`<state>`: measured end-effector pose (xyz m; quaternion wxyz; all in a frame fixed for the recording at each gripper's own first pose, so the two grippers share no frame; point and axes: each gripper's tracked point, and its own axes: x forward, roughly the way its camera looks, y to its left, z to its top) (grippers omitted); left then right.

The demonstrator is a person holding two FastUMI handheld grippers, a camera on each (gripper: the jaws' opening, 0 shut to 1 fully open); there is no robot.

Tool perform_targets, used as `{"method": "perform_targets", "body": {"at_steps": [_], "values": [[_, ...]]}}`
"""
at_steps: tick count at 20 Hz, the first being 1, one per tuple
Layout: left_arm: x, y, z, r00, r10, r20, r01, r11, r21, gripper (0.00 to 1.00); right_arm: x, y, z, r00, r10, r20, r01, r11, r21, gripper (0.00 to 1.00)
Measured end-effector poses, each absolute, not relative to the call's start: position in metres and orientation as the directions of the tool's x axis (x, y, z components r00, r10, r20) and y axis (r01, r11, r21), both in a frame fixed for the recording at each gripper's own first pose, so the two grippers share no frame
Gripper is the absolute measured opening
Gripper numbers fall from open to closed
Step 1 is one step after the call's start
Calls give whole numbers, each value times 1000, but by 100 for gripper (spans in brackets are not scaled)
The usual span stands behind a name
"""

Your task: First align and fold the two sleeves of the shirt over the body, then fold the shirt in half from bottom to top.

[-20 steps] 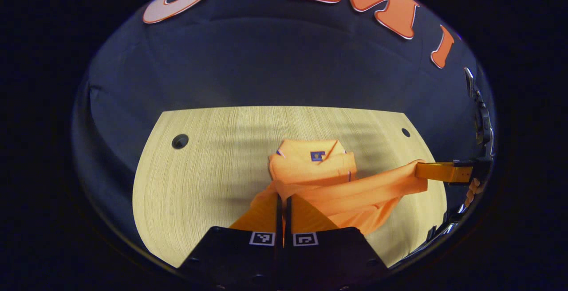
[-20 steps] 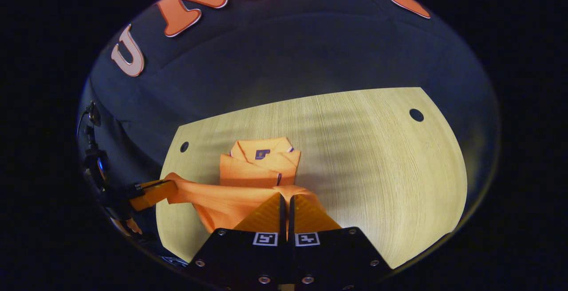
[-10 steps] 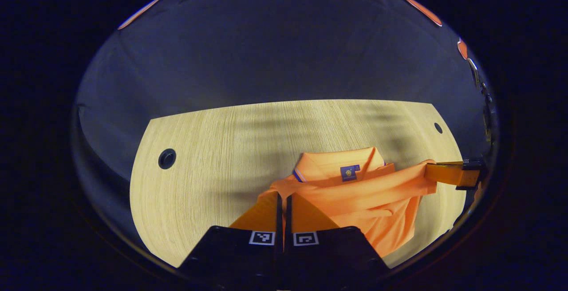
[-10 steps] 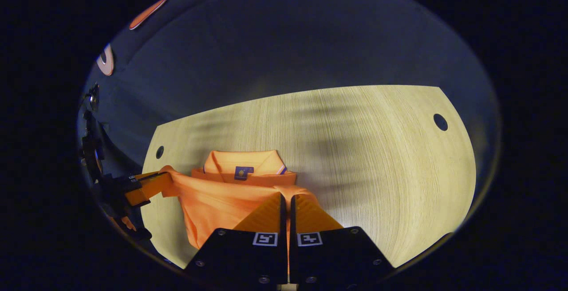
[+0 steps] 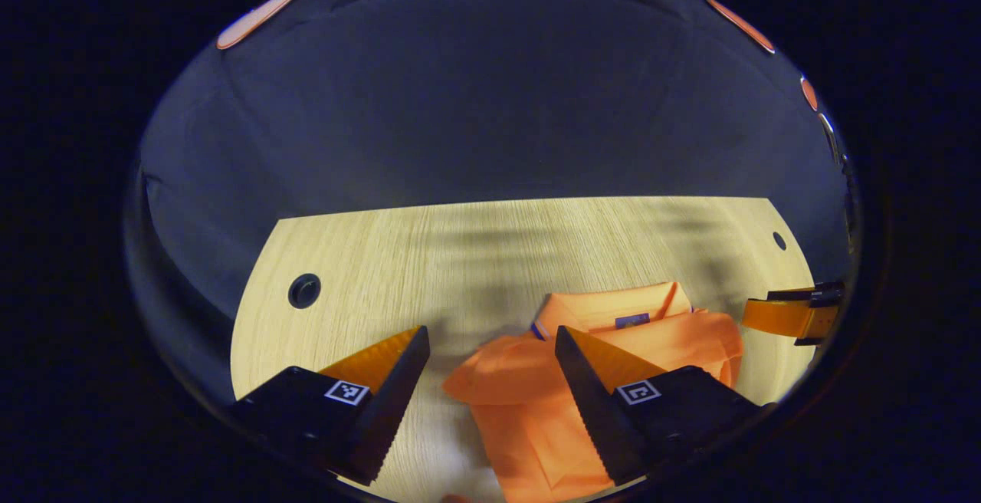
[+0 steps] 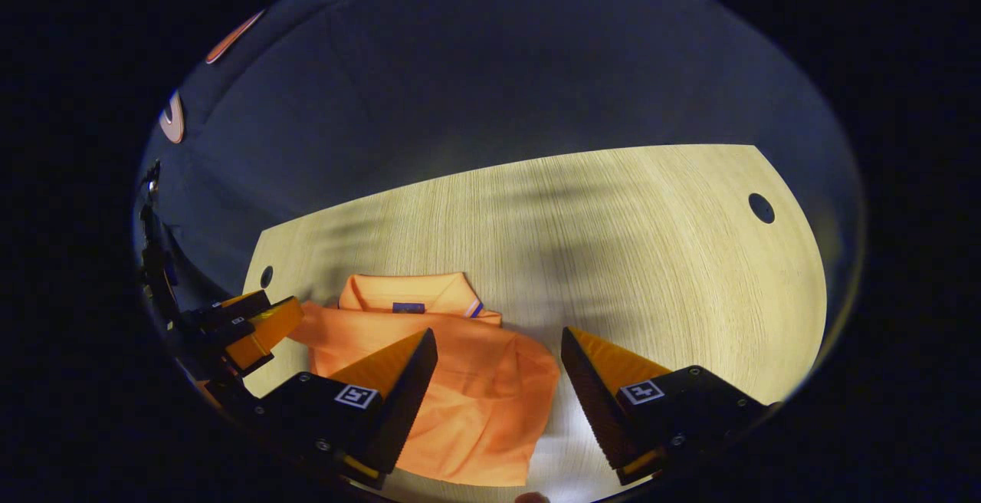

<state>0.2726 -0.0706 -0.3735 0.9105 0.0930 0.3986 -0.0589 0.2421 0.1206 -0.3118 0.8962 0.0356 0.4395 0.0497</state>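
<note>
Two tools hang over a folded orange shirt [image 5: 536, 403] on the pale wooden bench [image 5: 429, 258], and both stand wide apart with nothing between their fingers.

In the left gripper view the left tool [image 5: 490, 334] has its fingers spread to about 7 and 5 o'clock. The shirt lies between and under them, reaching from the centre bottom toward 4 o'clock, with its collar [image 5: 613, 307] at the far end and a small dark tag showing inside it. The right-hand finger covers part of the cloth. The other tool shows at 3 o'clock, at the bench's edge just beside the shirt's corner; whether it touches the cloth I cannot tell. A round hole [image 5: 304, 290] sits in the bench at 9 o'clock, and a smaller one [image 5: 779, 241] near 2 o'clock.

In the right gripper view the right tool [image 6: 498, 334] is spread as wide. The shirt [image 6: 467, 396] lies at 6 to 7 o'clock, partly under the left-hand finger, its collar [image 6: 418, 300] pointing away toward the booth wall. The folded top layer ends in a rumpled edge near the centre. The left tool [image 6: 257, 327] shows at 8 o'clock, just beside the shirt's near corner. A hole [image 6: 761, 208] sits at 2 o'clock.
</note>
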Motion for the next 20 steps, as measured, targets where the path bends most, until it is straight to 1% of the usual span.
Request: {"method": "perform_targets", "body": {"at_steps": [3, 6, 9, 11, 12, 14, 16, 17, 20], "values": [[268, -70, -334, 734, -30, -678, 162, 978, 131, 100, 237, 123, -279, 658, 131, -742, -74, 991, 109, 99], [261, -66, -268, 823, -35, -567, 151, 976, 158, 100, 226, 128, -230, 737, 153, -658, -109, 988, 108, 99], [236, -74, -194, 894, -65, -443, 160, 970, 181, 100, 211, 123, -161, 850, 141, -507, -118, 990, 79, 99], [213, -80, -148, 928, -77, -366, 156, 969, 191, 100, 189, 121, -115, 901, 150, -408, -131, 989, 75, 99], [201, -85, -136, 941, -83, -329, 153, 969, 193, 100, 176, 123, -94, 919, 163, -359, -146, 986, 75, 99], [176, -93, -108, 959, -97, -267, 147, 974, 175, 100, 149, 123, -60, 943, 185, -277, -176, 983, 60, 99], [150, -89, -89, 965, -120, -233, 154, 979, 136, 100, 124, 122, -45, 953, 211, -220, -205, 978, 48, 98], [141, -85, -79, 968, -130, -214, 158, 980, 122, 100, 110, 124, -40, 951, 231, -205, -225, 973, 55, 98], [109, -79, -55, 984, -108, -140, 125, 984, 123, 100, 85, 117, -31, 942, 282, -183, -277, 959, 55, 98]]}}
